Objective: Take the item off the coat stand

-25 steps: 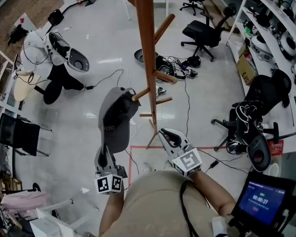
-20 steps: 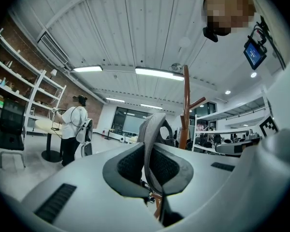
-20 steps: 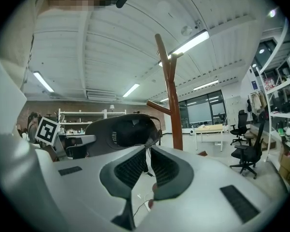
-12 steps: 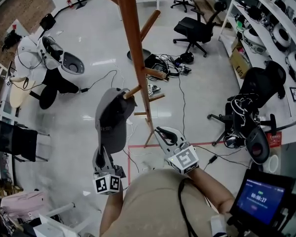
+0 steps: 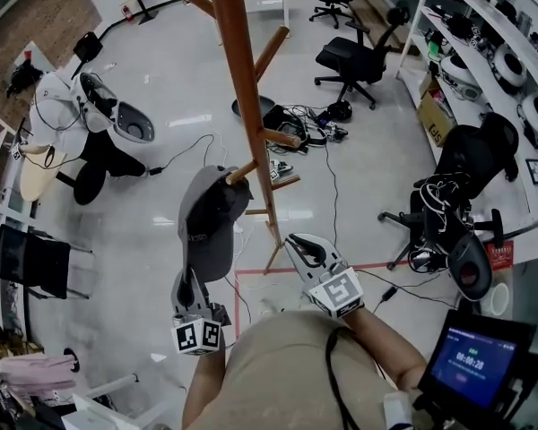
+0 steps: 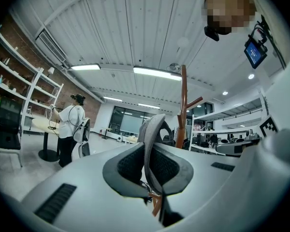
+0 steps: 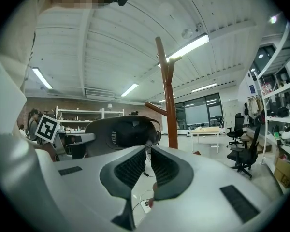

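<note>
Looking down in the head view, you're at the lift-off step. The cap (image 5: 211, 227) hangs on a lower peg (image 5: 242, 172) of the coat stand (image 5: 242, 88), at about 7 o'clock from the pole. Your left gripper (image 5: 189, 280) sits at 6 o'clock under the cap and pinches its lower edge. Your right gripper (image 5: 307, 245) is at 4 o'clock from the cap, apart from it.

Left gripper view: the pads are clamped on the cap's edge, which runs up between them, with the pole at 1 o'clock behind.

Right gripper view: the jaws are pressed nearly together with nothing between them; the cap shows at 10 o'clock and the pole at 12.

Next move, I judge: slide the cap outward along the peg until the crown clears its tip.

The cap is grey and soft, with small print on the side and its crown draped over the peg.
</note>
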Available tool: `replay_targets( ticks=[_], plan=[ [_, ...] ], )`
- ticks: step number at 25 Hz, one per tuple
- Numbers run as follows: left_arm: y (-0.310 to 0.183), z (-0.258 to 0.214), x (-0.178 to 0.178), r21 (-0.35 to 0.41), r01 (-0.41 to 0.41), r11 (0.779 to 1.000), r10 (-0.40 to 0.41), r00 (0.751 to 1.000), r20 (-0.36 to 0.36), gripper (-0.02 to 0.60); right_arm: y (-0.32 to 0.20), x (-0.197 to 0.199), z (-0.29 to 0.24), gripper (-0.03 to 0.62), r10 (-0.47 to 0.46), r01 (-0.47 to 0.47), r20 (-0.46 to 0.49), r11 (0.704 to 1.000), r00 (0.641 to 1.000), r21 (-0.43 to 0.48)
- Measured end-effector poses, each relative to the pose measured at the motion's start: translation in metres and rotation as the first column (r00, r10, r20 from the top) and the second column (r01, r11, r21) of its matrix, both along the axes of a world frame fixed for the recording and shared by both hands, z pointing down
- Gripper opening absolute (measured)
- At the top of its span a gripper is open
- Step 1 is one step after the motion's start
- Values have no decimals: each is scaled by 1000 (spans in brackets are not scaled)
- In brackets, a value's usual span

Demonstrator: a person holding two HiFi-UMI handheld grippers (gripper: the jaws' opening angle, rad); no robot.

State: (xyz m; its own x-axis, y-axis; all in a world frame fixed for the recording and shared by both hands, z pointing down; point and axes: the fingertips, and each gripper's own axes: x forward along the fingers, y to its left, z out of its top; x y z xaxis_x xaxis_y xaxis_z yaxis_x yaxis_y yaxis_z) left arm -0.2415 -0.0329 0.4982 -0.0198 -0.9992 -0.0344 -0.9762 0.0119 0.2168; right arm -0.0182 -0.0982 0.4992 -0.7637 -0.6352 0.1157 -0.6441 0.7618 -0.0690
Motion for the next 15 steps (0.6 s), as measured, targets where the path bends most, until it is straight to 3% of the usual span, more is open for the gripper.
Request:
replay_targets(
  ticks=[15],
  plan=[
    [3,1,-18,15,45,999,-45,999,11,32,-6,3,-17,20,-7,6,23,999,1000,38]
  ],
)
